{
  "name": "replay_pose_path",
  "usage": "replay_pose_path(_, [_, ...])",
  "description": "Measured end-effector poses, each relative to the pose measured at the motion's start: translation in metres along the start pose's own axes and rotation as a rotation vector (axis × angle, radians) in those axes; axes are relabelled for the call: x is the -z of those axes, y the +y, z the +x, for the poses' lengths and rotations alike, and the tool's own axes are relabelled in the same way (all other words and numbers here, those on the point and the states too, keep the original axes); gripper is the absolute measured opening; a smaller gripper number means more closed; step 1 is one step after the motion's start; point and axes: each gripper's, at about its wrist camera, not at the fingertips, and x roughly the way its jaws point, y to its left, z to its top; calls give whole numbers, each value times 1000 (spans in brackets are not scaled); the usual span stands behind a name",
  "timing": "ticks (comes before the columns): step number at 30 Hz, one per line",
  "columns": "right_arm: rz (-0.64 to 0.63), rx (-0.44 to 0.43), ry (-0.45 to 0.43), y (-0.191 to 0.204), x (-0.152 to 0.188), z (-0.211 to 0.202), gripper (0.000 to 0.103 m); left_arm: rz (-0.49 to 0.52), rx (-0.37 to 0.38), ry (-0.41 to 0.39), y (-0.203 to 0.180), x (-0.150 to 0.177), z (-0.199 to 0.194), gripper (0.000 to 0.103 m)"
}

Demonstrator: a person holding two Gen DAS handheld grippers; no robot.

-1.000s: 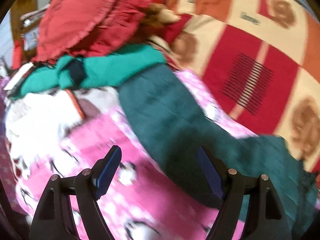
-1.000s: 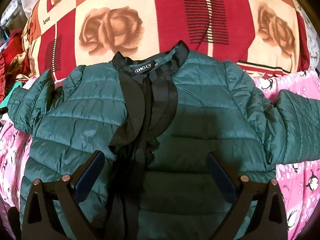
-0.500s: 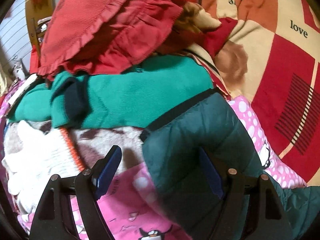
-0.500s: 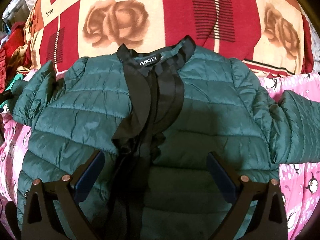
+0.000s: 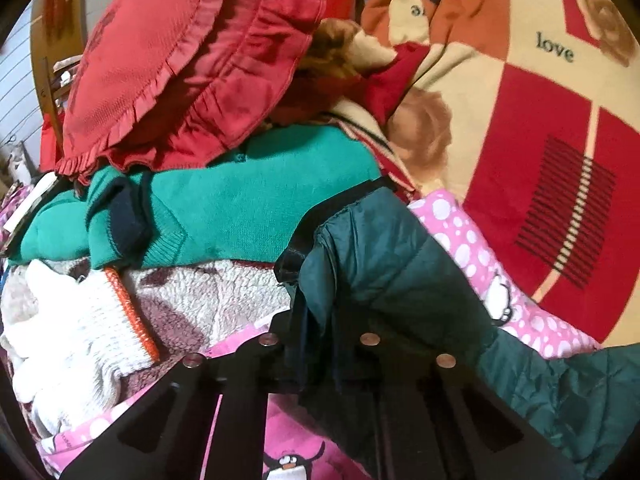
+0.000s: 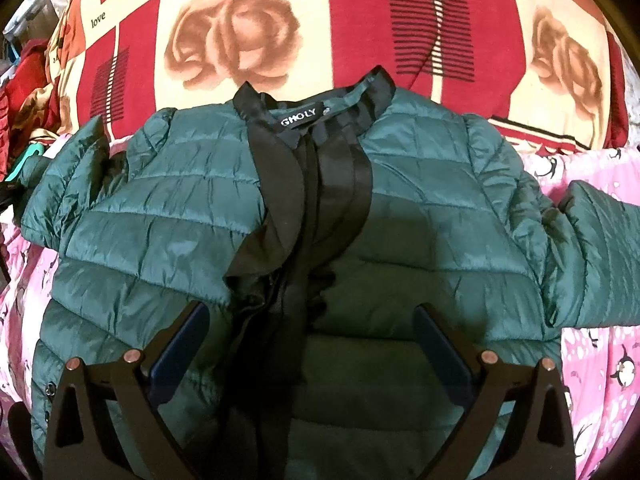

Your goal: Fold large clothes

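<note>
A dark teal quilted jacket (image 6: 160,216) lies face up on the bed, its black collar (image 6: 312,120) far from me and its black front strips bunched down the middle. My right gripper (image 6: 312,344) hovers open over the jacket's front, nothing between its fingers. One sleeve (image 6: 600,248) stretches off to the right. In the left wrist view the other sleeve's end (image 5: 384,248) with its black cuff sticks up. My left gripper (image 5: 320,320) has its jaws closing on that sleeve, with the fabric pinched between them.
Beside the left sleeve sits a pile of clothes: a red frilled cushion (image 5: 180,60), a green sweater (image 5: 248,200) and white fleece (image 5: 80,320). A rose-patterned red and cream blanket (image 6: 240,32) lies beyond the collar. A pink penguin sheet (image 6: 600,380) lies under the jacket.
My left gripper travelled along the sleeve to its cuff end and went from wide open to shut on the fabric. The right gripper stayed open over the jacket's front.
</note>
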Motion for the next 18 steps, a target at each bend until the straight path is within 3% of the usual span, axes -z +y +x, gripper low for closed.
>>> replay_pose_path(10, [9, -1, -28, -3, 3, -17, 103, 19, 119, -89, -4, 1, -79, 0])
replay_pose_path(18, [27, -8, -65, -10, 7, -40, 103, 127, 309, -155, -43, 11, -174, 0])
